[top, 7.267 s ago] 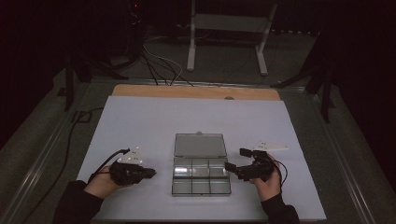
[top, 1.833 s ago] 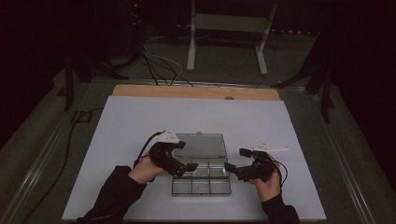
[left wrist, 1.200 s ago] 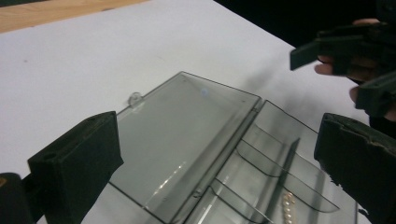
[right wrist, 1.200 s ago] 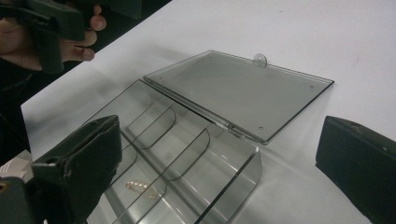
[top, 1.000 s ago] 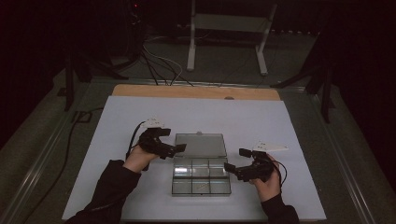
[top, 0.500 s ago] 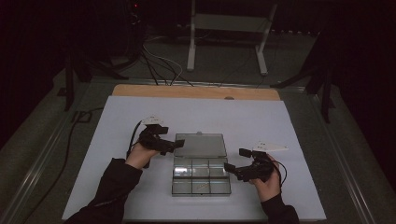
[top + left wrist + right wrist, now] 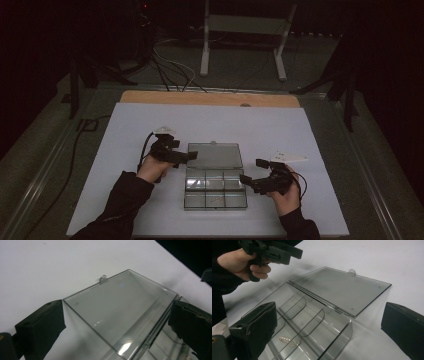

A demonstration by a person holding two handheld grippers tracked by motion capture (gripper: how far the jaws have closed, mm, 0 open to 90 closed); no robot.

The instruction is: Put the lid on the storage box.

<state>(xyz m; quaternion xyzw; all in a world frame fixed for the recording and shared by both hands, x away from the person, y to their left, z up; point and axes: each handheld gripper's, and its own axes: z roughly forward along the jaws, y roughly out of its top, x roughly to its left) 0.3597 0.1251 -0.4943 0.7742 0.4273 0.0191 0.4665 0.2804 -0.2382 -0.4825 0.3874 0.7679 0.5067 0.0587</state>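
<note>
A clear plastic compartment box [image 7: 186,195] lies mid-table with its lid [image 7: 216,156] folded flat toward the far side. A small pale item [image 7: 216,200] rests in a front compartment, also seen as the item [image 7: 284,339]. My left gripper [image 7: 187,154] hovers open at the lid's left edge; the lid [image 7: 117,302] spans the gap between its jaws. My right gripper [image 7: 253,171] is open at the box's right side, looking across the box [image 7: 312,322] and the lid [image 7: 344,290]. The left gripper [image 7: 274,250] shows beyond the box, held by a hand.
A white sheet [image 7: 125,130] covers the table, with a wooden strip [image 7: 210,98] along its far edge. Cables trail from both grippers. A metal stand [image 7: 245,45] and floor cables sit in the dark behind the table.
My left gripper has pulled back from over the box's compartments to the lid's left edge and has stayed there for the last half second. The right gripper has held still.
</note>
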